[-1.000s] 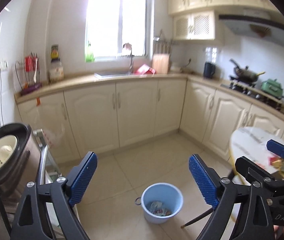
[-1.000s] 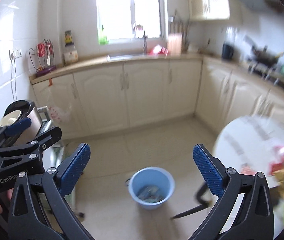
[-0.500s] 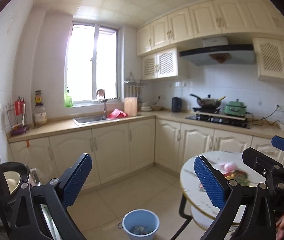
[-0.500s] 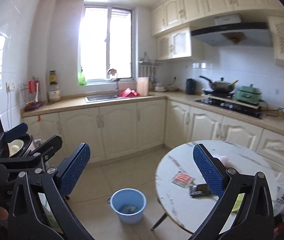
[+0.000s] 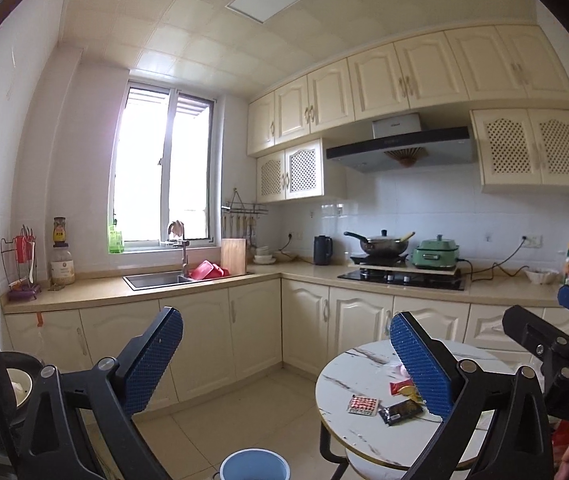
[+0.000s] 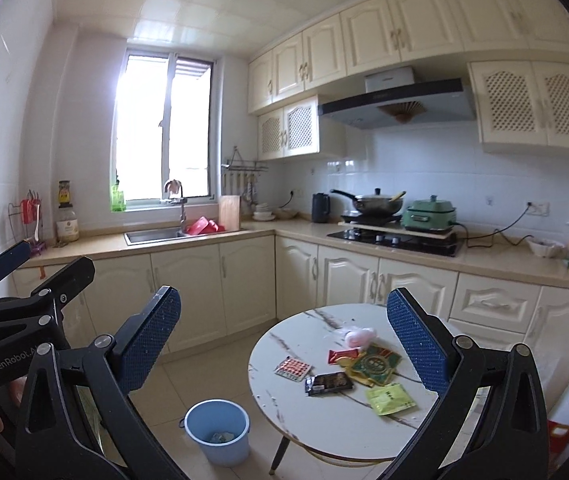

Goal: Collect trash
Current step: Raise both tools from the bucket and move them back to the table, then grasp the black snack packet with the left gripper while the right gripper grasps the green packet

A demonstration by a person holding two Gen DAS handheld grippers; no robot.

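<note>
A round marble table (image 6: 304, 420) carries loose trash: a red-dotted blister pack (image 6: 292, 368), a black wrapper (image 6: 328, 384), a green and yellow packet (image 6: 376, 364), a light green sachet (image 6: 390, 398), a red wrapper (image 6: 342, 356) and a pink lump (image 6: 358, 336). On the floor to its left stands a blue bucket (image 6: 217, 430) with some scraps inside. My right gripper (image 6: 284, 332) is open and empty, held short of the table. Further left, my left gripper (image 5: 284, 344) is also open and empty, with the bucket (image 5: 253, 465) low in its view and the table (image 5: 348, 380) at lower right.
Cream cabinets and a counter run along the back and right walls, with a sink (image 6: 152, 235), a stove with a wok (image 6: 376, 204) and a green pot (image 6: 428, 212). A dark appliance with a white bowl (image 5: 16, 388) stands at far left. Tiled floor lies between bucket and cabinets.
Both views swung up and to the right, away from the floor. The table and its wrappers came fully into view and the bucket dropped to the bottom. Both grippers stayed open.
</note>
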